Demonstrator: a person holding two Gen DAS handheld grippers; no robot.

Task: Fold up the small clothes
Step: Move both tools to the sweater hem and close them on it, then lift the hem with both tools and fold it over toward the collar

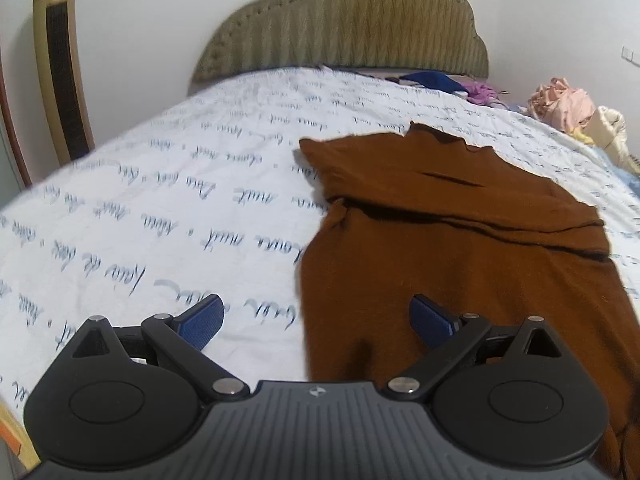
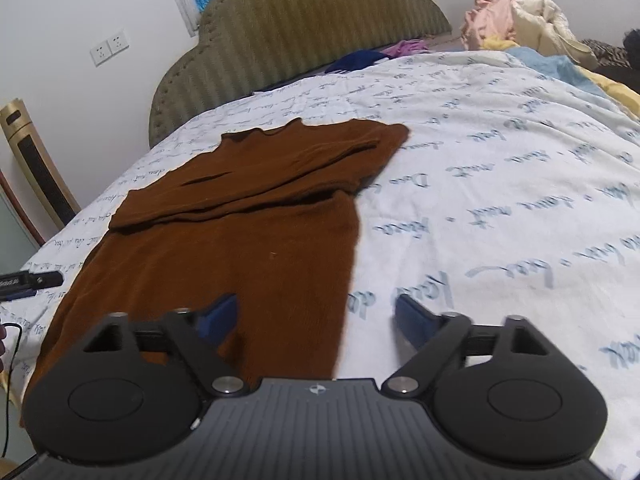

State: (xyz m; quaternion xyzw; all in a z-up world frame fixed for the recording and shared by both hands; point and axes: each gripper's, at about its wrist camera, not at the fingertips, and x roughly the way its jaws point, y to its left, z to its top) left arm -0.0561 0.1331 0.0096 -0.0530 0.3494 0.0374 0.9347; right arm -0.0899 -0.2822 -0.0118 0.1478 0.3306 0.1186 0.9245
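A brown knit top [image 1: 460, 240] lies flat on the bed, collar toward the headboard, both sleeves folded across its chest. It also shows in the right wrist view [image 2: 248, 248]. My left gripper [image 1: 316, 320] is open and empty, straddling the top's lower left edge, right pad over the cloth. My right gripper [image 2: 316, 320] is open and empty, straddling the lower right edge, left pad over the cloth.
White bedsheet [image 1: 160, 200] with blue script covers the bed. Olive headboard [image 1: 344, 28] at the far end. Piled clothes [image 2: 512, 20] at the far right. A gold tower fan [image 1: 56, 60] stands left. Part of the other gripper [image 2: 28, 280] shows at the left edge.
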